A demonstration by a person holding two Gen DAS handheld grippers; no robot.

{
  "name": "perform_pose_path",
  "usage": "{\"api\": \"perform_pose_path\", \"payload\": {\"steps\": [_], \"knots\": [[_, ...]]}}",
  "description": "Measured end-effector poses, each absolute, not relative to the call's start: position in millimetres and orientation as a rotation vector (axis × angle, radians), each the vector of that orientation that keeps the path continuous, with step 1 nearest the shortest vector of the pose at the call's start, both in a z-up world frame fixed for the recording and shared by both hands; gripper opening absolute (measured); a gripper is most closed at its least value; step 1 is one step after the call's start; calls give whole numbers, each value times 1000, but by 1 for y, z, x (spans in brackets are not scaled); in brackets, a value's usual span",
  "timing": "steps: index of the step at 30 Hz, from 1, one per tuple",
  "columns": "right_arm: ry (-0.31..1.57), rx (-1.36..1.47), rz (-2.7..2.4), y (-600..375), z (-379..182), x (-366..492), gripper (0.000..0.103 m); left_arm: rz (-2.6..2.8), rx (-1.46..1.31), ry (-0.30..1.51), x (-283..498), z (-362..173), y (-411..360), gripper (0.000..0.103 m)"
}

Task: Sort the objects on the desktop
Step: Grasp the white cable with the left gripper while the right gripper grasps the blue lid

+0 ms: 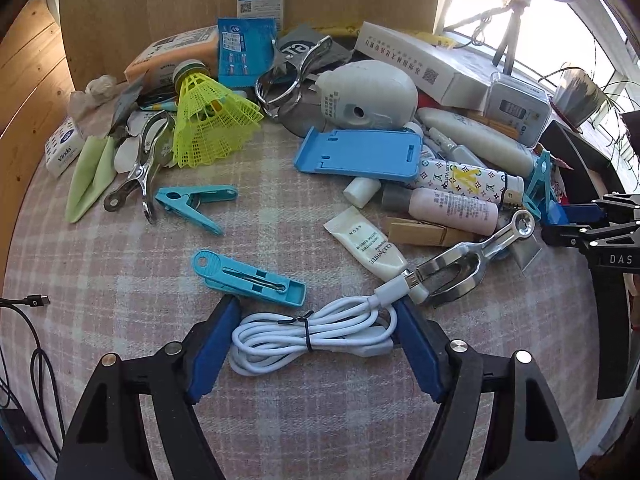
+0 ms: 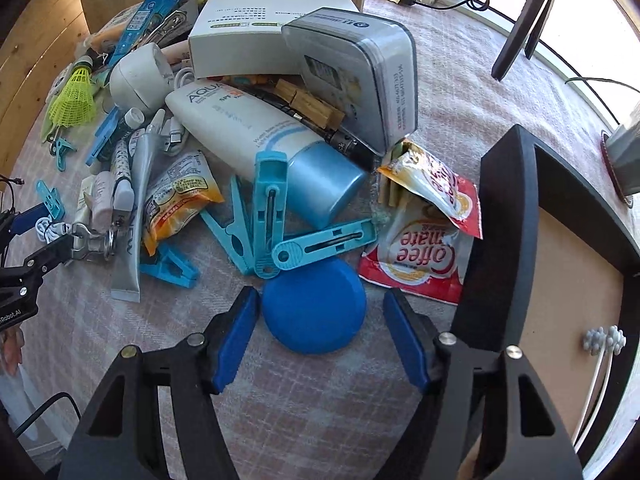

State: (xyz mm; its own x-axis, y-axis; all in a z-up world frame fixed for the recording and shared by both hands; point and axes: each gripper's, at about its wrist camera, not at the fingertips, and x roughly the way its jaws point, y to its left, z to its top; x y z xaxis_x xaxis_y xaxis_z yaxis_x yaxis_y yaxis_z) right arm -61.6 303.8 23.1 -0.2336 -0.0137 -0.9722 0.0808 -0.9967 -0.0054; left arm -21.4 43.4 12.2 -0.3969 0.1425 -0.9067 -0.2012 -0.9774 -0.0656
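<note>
Two hand-held grippers hang over the cluttered checked cloth (image 1: 120,280). On the left, the left gripper (image 1: 316,336) has its blue pads spread around a tied white cable (image 1: 308,334); whether they press it, I cannot tell. On the right, the right gripper (image 2: 320,340) stands wide around a blue disc (image 2: 314,312), beside the dark tray (image 2: 508,216).
</note>
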Motion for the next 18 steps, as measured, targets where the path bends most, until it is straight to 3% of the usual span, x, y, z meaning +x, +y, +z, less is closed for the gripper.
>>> {"api": "perform_pose_path", "payload": {"steps": [1,18], "knots": [[88,1903,-2419,305,24,-61,49,2465,-1590,79,-20,12,43,75],[22,1846,-2376,318,52,-36,49,2441,-1564,1,22,36,17,74]]}}
